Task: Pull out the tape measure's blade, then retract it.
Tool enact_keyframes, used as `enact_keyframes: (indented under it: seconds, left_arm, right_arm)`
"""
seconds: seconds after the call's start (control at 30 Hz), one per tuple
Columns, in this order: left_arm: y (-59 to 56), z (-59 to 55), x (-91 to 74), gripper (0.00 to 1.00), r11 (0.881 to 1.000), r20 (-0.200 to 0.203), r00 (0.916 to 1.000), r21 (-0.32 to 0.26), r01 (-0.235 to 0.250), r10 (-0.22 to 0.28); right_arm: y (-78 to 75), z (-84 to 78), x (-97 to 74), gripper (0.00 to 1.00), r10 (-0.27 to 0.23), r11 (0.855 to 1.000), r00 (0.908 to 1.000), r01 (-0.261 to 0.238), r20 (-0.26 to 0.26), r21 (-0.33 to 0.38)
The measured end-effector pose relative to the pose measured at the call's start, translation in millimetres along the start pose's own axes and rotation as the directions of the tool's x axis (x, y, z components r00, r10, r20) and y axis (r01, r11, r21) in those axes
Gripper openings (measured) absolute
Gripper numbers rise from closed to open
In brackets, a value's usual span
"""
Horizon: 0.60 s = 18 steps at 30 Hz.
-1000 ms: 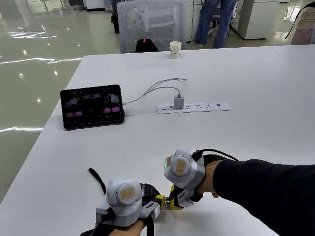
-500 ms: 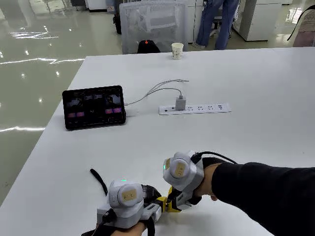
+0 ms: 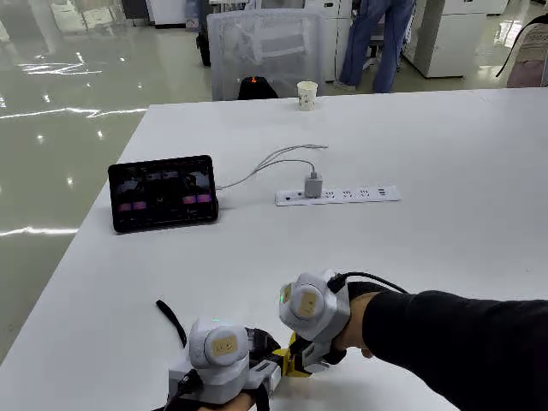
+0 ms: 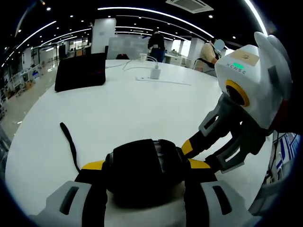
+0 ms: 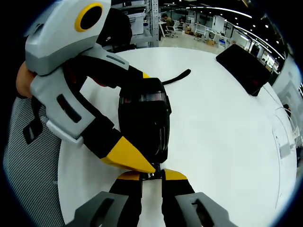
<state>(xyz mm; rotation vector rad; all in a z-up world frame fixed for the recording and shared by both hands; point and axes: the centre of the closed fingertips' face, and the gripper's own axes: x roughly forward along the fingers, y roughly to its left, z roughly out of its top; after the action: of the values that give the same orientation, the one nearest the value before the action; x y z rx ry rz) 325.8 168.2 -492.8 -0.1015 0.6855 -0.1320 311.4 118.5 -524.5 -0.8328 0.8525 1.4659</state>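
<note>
The broad white table [image 3: 445, 171] lies open ahead and to the right, with its left edge close by. The left gripper [image 4: 144, 166] still clamps the black, rounded tape measure case [image 5: 144, 118] on the tabletop. The right gripper [image 5: 152, 178] stays pinched on the small metal blade hook [image 5: 152, 174] at the case mouth. No blade has come out over the last second, so the pull is yet to start.

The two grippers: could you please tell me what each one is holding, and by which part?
The left gripper clamps the tape measure by the sides of its black case; the right gripper pinches the blade tip at the case's mouth.
</note>
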Motion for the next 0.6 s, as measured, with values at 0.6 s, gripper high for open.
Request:
enact_keyframes:
  seconds: [0.6]
  left_arm:
    - [-1.4, 0.8, 0.2, 0.63, 0.998, -0.021, 0.9984, 0.022, 0.053, -0.053]
  right_arm:
    - [2.9, -0.7, -2.1, 0.14, -0.060, 0.996, 0.9957, 0.054, 0.071, 0.076]
